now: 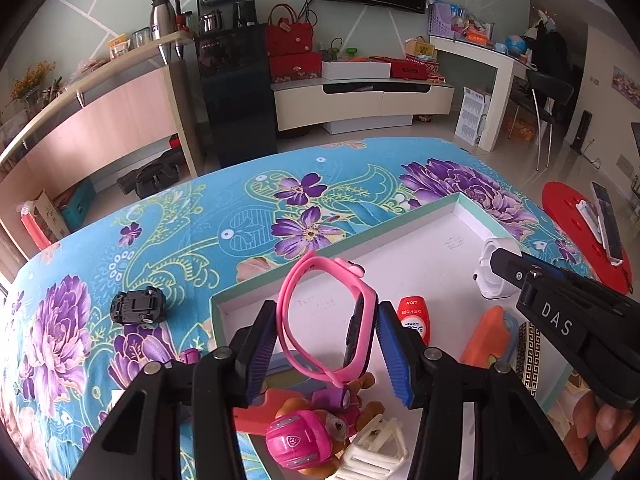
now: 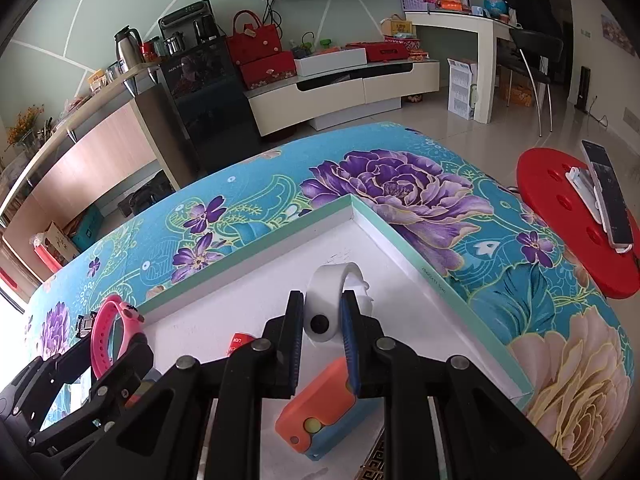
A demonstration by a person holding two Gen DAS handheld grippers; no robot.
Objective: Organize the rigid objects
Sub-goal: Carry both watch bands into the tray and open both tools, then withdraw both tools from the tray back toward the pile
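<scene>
Standing on edge, pink watch (image 1: 326, 320) fills left gripper (image 1: 326, 344); face rightward.

Hidden: lower strap of pink plastic wristwatch (image 1: 326, 320) behind left gripper (image 1: 326, 344) fingers | Cut off: pink-helmeted toy pup (image 1: 308, 436) at bottom edge | Covered: orange-and-blue plastic folding toy (image 2: 320, 420) partly under right gripper (image 2: 322, 320) | Unreadable: small red bottle's (image 1: 414, 316) label
</scene>
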